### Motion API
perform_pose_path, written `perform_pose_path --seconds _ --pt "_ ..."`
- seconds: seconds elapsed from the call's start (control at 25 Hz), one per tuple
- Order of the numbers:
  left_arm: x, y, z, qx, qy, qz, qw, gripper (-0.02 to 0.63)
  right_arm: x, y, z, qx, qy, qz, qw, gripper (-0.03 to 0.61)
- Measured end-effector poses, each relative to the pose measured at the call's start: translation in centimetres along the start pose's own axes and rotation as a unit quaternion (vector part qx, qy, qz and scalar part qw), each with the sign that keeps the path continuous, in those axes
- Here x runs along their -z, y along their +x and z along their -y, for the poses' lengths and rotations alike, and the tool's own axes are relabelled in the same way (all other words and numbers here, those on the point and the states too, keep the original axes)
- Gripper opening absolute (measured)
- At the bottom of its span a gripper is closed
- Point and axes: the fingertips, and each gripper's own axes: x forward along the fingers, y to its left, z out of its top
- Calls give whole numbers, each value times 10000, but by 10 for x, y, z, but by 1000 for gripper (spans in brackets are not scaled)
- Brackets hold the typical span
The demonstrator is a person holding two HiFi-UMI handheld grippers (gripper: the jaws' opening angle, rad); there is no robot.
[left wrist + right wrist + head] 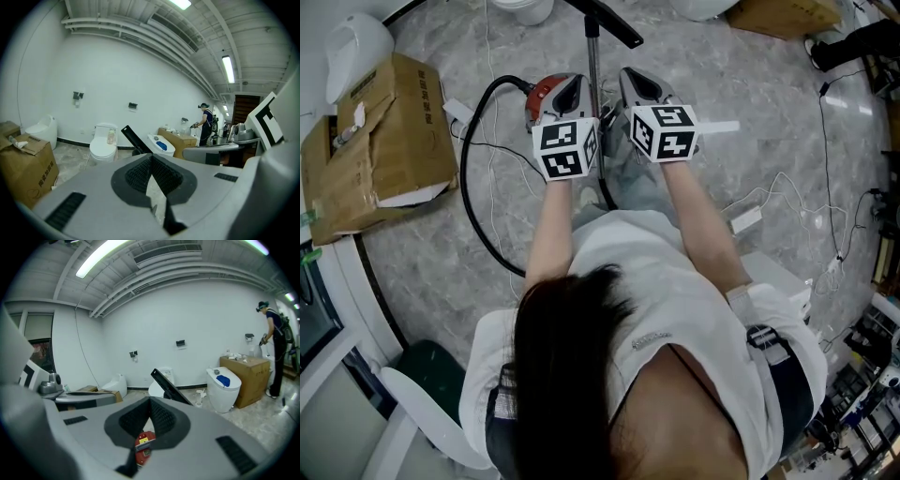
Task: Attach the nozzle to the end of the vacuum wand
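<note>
Head view: the black nozzle (614,23) lies at the far end of the wand (592,56). Nearer than the nozzle, the left claw (572,89) and right claw (636,82) flank the wand, both clenched on nothing. The red vacuum (542,91) sits below-left of the nozzle.

Left gripper view: the claw (151,159) is clenched and empty, just short of the nozzle (135,139).

Right gripper view: the claw (150,401) is clenched and empty, with the nozzle (169,386) beyond it.
</note>
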Motion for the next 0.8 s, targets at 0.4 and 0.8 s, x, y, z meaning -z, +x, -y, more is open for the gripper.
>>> perform_pose_path --seconds 0.4,0.8 --pt "4 -9 5 148 -9 40 9999 2 8 -7 -7 7 68 39 10000 14" --pt "8 -15 6 145 51 23 9999 2 18 -12 -12 31 -20 -64 10000 14"
